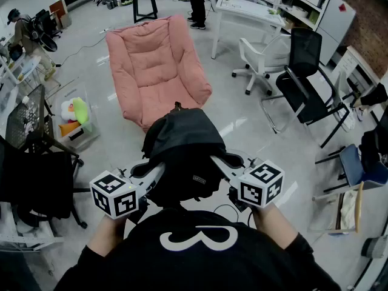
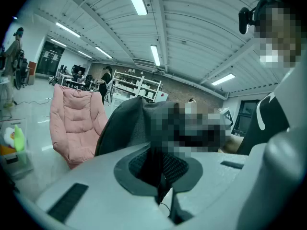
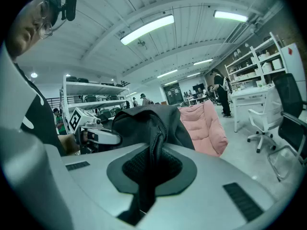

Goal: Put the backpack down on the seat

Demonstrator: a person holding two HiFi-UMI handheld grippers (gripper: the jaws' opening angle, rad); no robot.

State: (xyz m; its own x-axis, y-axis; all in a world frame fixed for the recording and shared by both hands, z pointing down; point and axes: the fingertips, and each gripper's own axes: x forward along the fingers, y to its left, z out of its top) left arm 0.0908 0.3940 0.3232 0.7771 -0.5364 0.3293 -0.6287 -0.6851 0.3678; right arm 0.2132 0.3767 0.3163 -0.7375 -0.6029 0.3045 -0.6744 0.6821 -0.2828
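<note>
So, starting right at the jaws: the left gripper (image 2: 160, 176) has both jaws clamped tight on a fold of black fabric, and that fabric belongs to the backpack (image 1: 182, 141). Same story on the right gripper (image 3: 146, 176): jaws pinched together on another strip of the same bag, with the strip running up out of the grip into the bulk of the pack. In the head view the two grippers come in from either side and meet the bag at its lower left and lower right. It hangs between them in the air, just in front of the person (image 1: 194, 247) holding them. It's dark, slumped and rounded on top.

Moving out, the pink seat (image 1: 154, 65) sits on the shiny grey floor (image 1: 242, 126) beyond the bag, its padded back leaning away. The backpack isn't on it, and in both gripper views the seat shows behind the bag and apart from it. Off to the left of the seat there's a clear box (image 1: 85, 139) with bright plush toys (image 1: 76, 111) in it. Over on the right stand a white office chair (image 1: 260, 56) and a black chair (image 1: 303, 80), with a white table (image 1: 245, 11) further back. A bystander in dark clothes (image 1: 197, 2) stands at the far end of the room
</note>
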